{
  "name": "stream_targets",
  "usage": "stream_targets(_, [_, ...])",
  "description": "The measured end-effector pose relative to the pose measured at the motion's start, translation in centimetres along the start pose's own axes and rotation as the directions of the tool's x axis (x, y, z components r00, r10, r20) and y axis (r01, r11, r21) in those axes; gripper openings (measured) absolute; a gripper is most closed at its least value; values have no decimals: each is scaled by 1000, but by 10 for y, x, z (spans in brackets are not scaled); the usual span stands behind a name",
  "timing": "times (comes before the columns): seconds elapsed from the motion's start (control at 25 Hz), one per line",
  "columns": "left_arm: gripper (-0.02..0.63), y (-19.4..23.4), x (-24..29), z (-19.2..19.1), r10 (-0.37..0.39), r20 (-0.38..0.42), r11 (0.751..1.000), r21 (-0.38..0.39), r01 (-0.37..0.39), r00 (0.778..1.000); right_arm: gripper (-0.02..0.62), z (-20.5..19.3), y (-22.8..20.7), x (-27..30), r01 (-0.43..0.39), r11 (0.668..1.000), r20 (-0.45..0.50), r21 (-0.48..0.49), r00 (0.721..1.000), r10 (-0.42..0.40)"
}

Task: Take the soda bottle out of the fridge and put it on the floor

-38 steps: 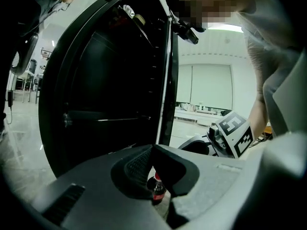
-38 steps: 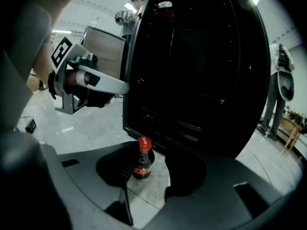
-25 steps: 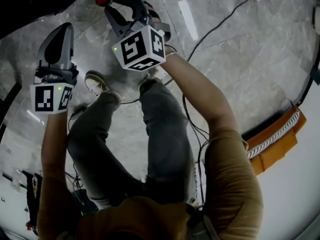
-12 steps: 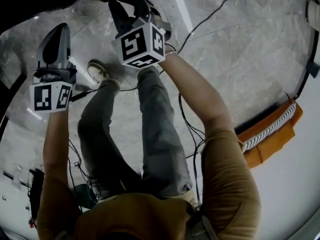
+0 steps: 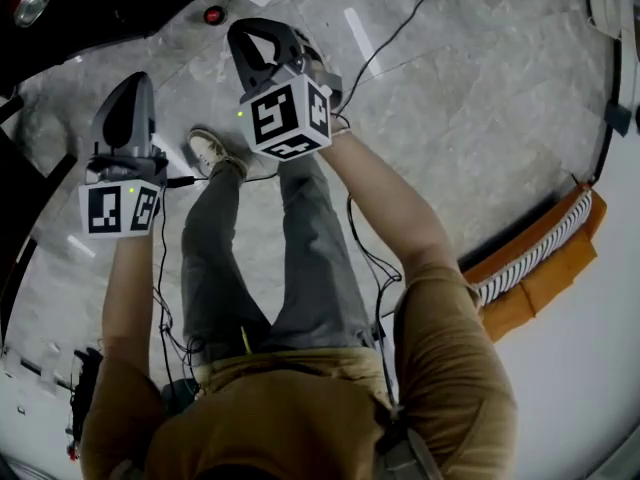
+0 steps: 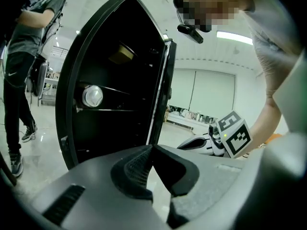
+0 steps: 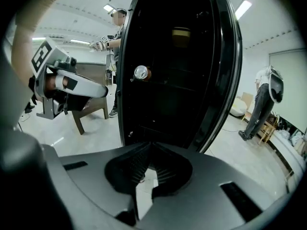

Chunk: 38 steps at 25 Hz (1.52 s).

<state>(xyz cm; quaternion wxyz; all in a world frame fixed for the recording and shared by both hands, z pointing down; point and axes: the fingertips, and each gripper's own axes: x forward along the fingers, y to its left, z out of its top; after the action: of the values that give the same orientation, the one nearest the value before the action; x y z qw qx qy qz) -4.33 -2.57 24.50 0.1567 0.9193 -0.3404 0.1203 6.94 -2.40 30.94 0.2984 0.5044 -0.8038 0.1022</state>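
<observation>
We see the soda bottle [image 5: 213, 14] only as a red cap standing on the floor [image 5: 480, 108], close to the open fridge [image 7: 177, 90]. Near it we hold the right gripper [image 5: 250, 33], its jaws just closed together with nothing between them. Our left gripper [image 5: 126, 93] is alongside, jaws likewise pressed together and empty. A round silver end [image 7: 140, 72] shows on a fridge shelf.
</observation>
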Motion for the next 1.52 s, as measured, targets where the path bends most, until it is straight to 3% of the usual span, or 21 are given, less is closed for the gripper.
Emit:
stream_targets(0.24, [2,-21,-40,73,11,28,1000,-3,-11,1000,2,73,-13,-61,49,998,32,49,998,-51])
stream_targets(1.04, [2,-116,-155,286,56,128,998,11,-58,990,2,273,-16,-255,21,982,159,187,986,-51])
stream_targets(1.28, [2,-130,-178,342,75,202,996,37,-84,977,2,317,-23,-292,16,983,208,184,977,-55])
stream_targets(1.52, [2,-149,-215,400,76,303,993,69,-101,950,2,374,-36,-339,19,985,315,173,946,-74])
